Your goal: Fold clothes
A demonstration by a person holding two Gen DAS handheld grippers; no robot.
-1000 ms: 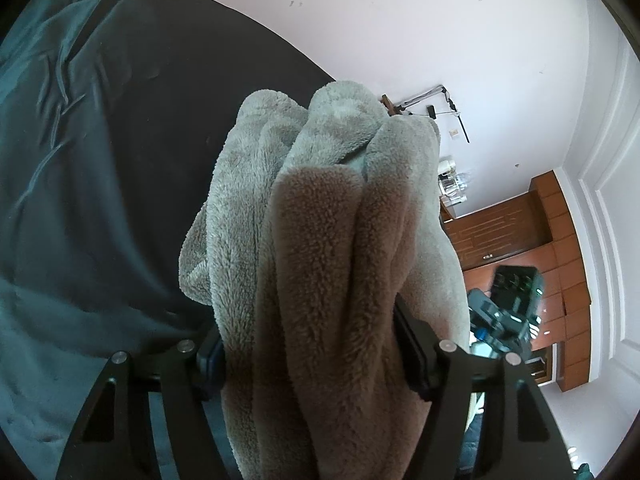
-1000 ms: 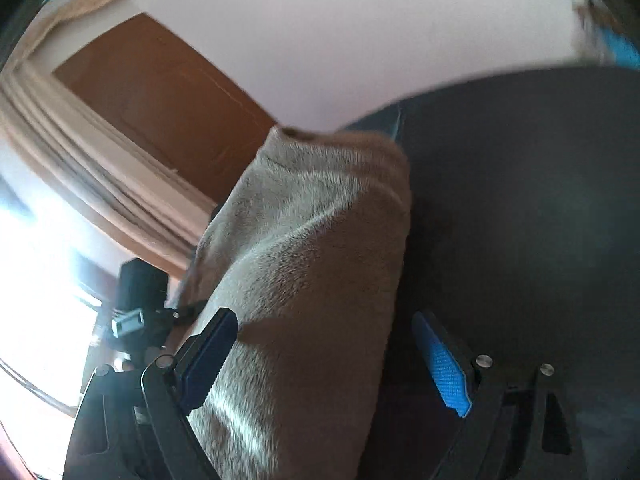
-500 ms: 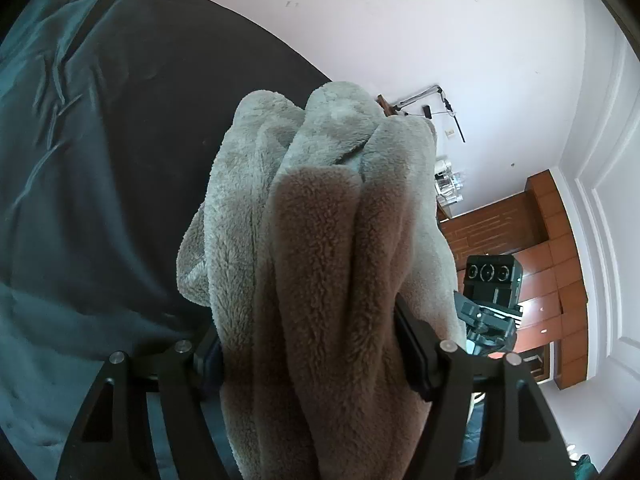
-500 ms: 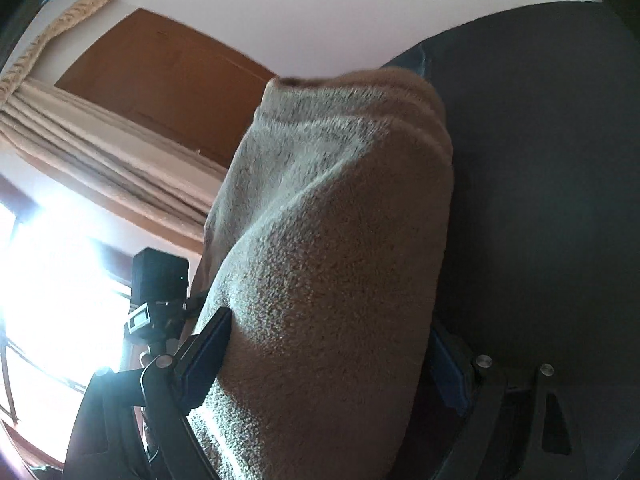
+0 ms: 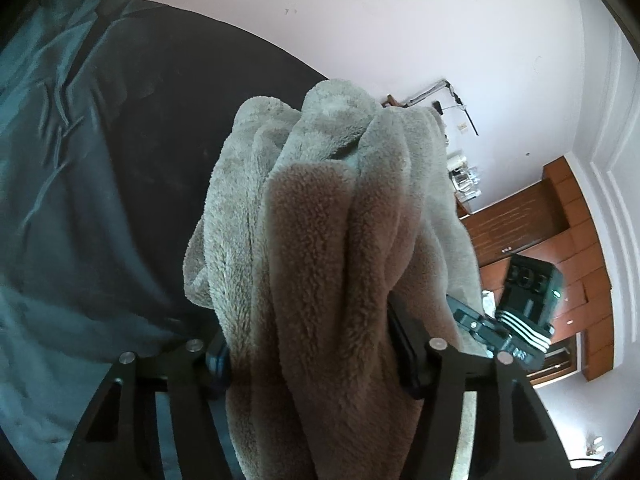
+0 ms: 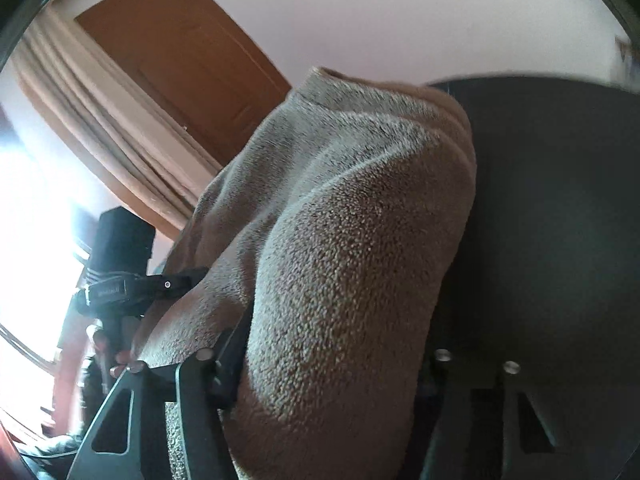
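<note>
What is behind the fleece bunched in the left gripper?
Behind the fleece clamped in the left gripper lies the dark bed cover, with white wall above. The cover directly behind the bundle is hidden.

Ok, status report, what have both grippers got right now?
Left gripper shut on bunched fleece garment. Right gripper shut on another fold of it. Dark bedspread behind; nothing in the way.
</note>
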